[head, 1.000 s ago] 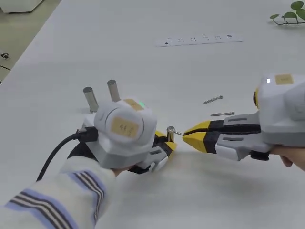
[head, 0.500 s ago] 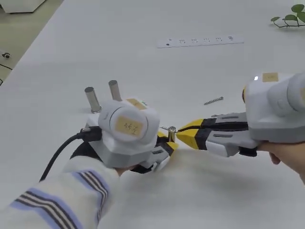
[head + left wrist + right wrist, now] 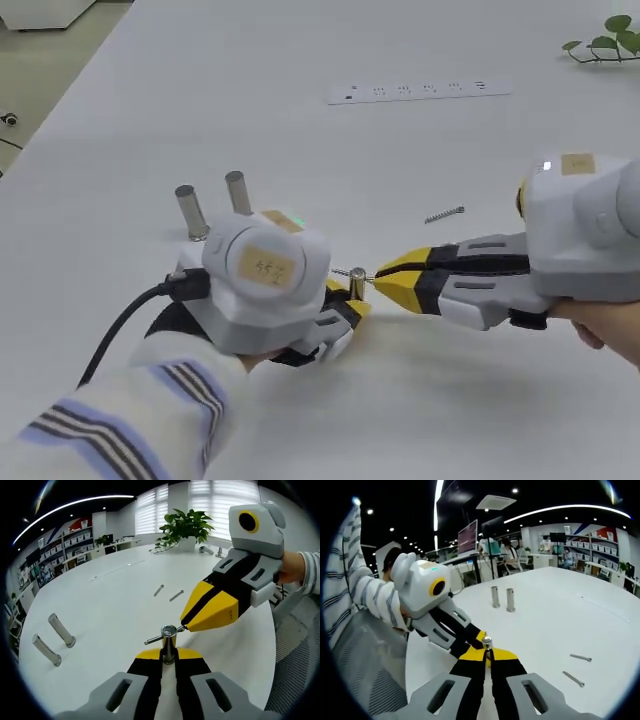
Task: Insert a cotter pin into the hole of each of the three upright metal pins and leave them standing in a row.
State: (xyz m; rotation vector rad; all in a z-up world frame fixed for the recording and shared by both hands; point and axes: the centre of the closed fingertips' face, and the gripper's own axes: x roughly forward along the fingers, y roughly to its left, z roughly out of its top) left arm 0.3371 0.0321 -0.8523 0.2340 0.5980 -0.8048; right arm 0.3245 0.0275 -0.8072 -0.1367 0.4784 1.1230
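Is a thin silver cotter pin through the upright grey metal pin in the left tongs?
Yes, the cotter pin protrudes past the metal pin on its far side.

Head view: the housing of the left gripper [image 3: 347, 306] covers the foot of the metal pin [image 3: 357, 282], hiding where the jaws clamp it. The right gripper [image 3: 380, 280] runs off the edge at three o'clock, the striped sleeve [image 3: 130, 425] at seven, and the plant [image 3: 606, 38] is clipped at one. The cotter pin [image 3: 153, 640] loses its far end between the right jaws, and its hole is too small to make out.
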